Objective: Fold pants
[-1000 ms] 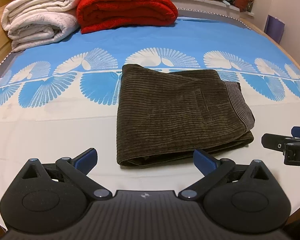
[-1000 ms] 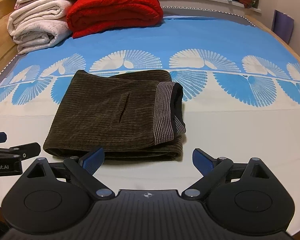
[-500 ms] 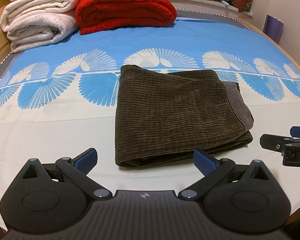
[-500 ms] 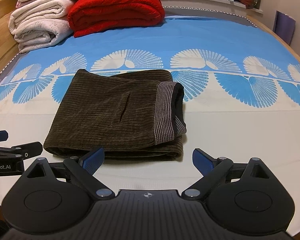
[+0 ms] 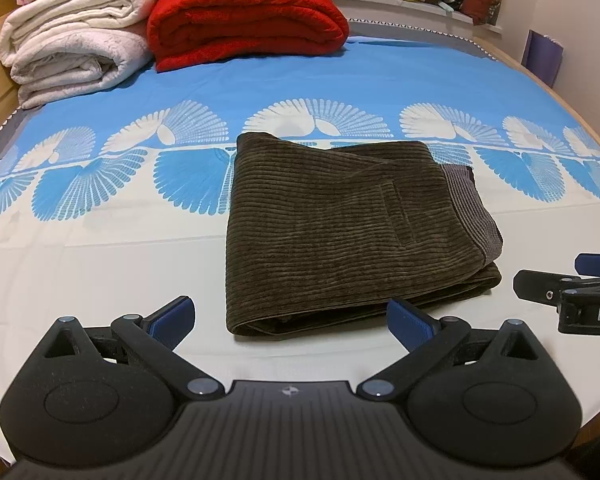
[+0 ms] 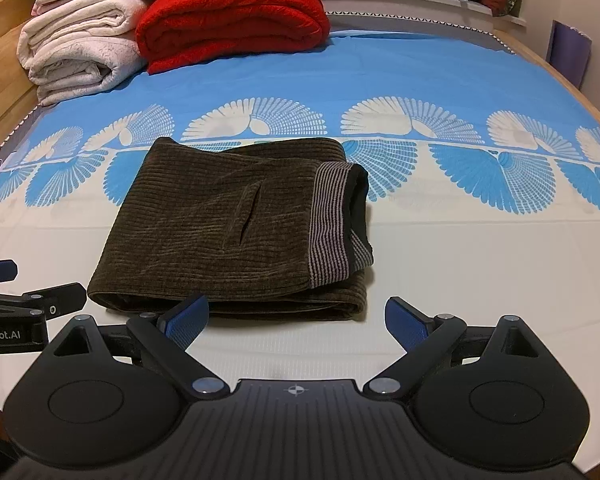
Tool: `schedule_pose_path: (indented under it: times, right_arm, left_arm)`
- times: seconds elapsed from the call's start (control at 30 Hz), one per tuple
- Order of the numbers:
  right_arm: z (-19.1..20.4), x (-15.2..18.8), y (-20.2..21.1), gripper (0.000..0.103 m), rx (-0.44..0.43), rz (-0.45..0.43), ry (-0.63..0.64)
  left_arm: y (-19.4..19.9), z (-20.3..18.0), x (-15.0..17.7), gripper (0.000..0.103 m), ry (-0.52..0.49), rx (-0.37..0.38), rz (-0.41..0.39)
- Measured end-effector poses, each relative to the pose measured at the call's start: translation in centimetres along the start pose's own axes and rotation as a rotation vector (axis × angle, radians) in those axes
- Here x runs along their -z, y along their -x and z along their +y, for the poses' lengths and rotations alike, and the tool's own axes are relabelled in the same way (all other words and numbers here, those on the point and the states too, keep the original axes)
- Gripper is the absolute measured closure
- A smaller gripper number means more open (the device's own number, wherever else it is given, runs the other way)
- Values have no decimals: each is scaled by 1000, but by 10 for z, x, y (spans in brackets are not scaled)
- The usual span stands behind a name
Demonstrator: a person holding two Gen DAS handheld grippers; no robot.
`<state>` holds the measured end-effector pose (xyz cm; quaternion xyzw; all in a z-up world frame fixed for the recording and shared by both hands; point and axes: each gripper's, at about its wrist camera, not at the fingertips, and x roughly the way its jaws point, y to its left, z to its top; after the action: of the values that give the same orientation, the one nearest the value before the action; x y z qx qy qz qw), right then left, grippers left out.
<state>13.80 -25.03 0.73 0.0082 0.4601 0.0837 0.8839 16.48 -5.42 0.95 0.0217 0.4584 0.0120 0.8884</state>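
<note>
Nothing moved: ribbed corduroy pants (image 5: 340, 232) lie folded.

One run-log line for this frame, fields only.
pants: folded, flat on bed sheet | left gripper: open, empty | right gripper: open, empty | contact: none | fold: looks done

The bed (image 5: 100, 272) wears a sheet that is blue toward its far edge and white toward its near edge, with a row of fan shapes across the middle. Folded brown corduroy pants (image 5: 340, 228) lie flat near the middle, closer to the near edge. At the far left corner sit rolled white blankets (image 5: 72, 44), with a folded red blanket (image 5: 244, 20) just beside them.
</note>
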Motion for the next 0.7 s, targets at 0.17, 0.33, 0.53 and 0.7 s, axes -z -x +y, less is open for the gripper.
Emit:
schedule_pose_path:
  times: [0.17, 0.33, 0.53, 0.7]
  right_arm:
    - [1, -1, 0, 8, 0, 1, 0]
    - [1, -1, 1, 8, -2, -1, 1]
    - [1, 0, 0, 8, -4, 0, -2]
    - [2, 0, 0, 8, -4, 1, 0]
  left_arm:
    - [0, 0, 0, 1, -2, 1, -3]
    - [0, -2, 1, 1, -9, 2, -2]
    - [0, -2, 1, 1, -8, 2, -2]
    - [0, -2, 1, 1, -12, 3, -3]
